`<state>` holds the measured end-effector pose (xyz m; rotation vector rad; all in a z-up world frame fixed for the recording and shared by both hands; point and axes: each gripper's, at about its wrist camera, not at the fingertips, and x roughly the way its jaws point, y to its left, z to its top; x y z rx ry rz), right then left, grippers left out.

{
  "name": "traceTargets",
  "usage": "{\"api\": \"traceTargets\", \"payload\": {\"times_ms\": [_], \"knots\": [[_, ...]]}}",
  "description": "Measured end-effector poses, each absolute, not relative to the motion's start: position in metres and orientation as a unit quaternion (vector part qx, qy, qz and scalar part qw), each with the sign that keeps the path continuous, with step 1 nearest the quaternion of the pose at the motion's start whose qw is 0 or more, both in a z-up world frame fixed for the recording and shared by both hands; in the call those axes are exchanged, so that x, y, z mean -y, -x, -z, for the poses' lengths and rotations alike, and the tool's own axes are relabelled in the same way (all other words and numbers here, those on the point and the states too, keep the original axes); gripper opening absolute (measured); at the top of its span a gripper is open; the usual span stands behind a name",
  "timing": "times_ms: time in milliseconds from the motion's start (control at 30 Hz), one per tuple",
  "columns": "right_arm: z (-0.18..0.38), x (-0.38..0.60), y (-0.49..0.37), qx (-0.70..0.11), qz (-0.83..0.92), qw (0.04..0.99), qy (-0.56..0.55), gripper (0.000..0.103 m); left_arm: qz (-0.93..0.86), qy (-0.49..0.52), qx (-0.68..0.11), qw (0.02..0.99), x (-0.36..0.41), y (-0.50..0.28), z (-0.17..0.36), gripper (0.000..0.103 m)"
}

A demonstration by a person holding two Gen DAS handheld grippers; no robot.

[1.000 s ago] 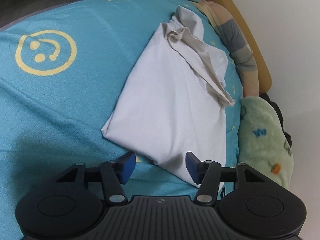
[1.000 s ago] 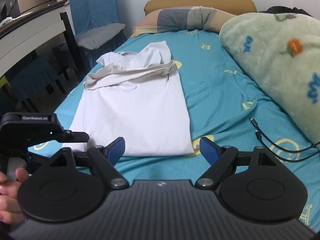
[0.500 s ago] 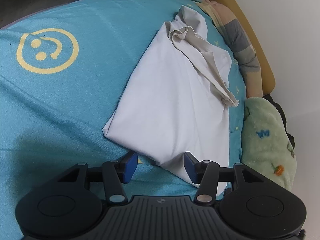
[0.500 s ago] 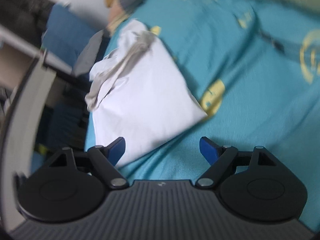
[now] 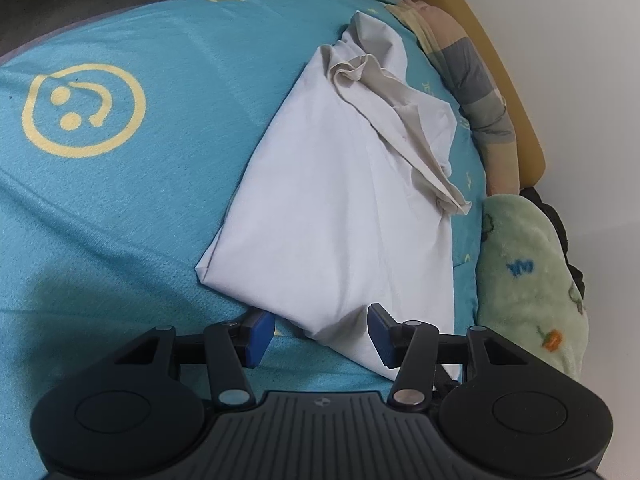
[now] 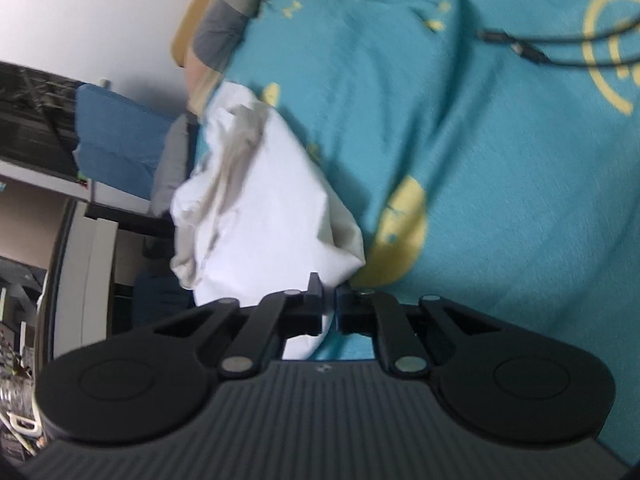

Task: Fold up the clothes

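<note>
A white shirt (image 5: 340,208) lies partly folded on the teal bed sheet (image 5: 132,200), with its crumpled beige collar end (image 5: 384,92) toward the headboard. My left gripper (image 5: 322,334) is open, its blue pads on either side of the shirt's near hem, low on the sheet. In the right wrist view my right gripper (image 6: 329,300) is shut on the shirt's near corner; the white shirt (image 6: 264,224) bunches up from the jaws.
A striped pillow (image 5: 472,84) and orange headboard (image 5: 516,120) lie at the bed's far end. A green fleece blanket (image 5: 528,280) sits to the right. A black cable (image 6: 532,50) lies on the sheet. A blue chair (image 6: 116,140) and white desk (image 6: 60,184) stand beside the bed.
My right gripper rolled over, moved onto the shirt's near corner and shut on it, bunching the cloth. My left gripper crept forward until its open pads straddle the hem.
</note>
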<state>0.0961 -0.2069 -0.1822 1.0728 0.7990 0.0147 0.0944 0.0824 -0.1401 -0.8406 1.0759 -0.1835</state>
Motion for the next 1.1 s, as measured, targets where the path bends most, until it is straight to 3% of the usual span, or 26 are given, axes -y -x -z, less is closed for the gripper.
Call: {"api": "traceTargets", "payload": {"times_ms": [67,167,300,467,567,867,1100], "knots": [[0.170,0.206,-0.096,-0.351,-0.022,0.798,-0.490,0.008,0.102,0.394,-0.487,0.773,-0.083,-0.092,0.132,0.053],[0.152,0.202,-0.095,-0.321,-0.045,0.819,-0.474,0.007,0.143,0.412,-0.468,0.769,-0.080,-0.085,0.120,0.065],[0.137,0.198,-0.099,-0.296,-0.070,0.830,-0.468,0.007,0.246,0.464,-0.489,0.696,-0.058,-0.089,0.130,0.067],[0.126,0.203,-0.101,-0.270,-0.083,0.836,-0.470,0.007,0.205,0.461,-0.468,0.726,-0.061,-0.097,0.134,0.068],[0.125,0.211,-0.097,-0.260,-0.086,0.837,-0.475,0.007,0.162,0.513,-0.451,0.712,-0.082,-0.098,0.145,0.059],[0.125,0.213,-0.090,-0.250,-0.080,0.844,-0.468,0.007,0.082,0.514,-0.471,0.712,-0.097,-0.092,0.163,0.052],[0.122,0.209,-0.082,-0.244,-0.077,0.853,-0.454,0.006,0.116,0.565,-0.498,0.647,-0.085,-0.083,0.175,0.067]]}}
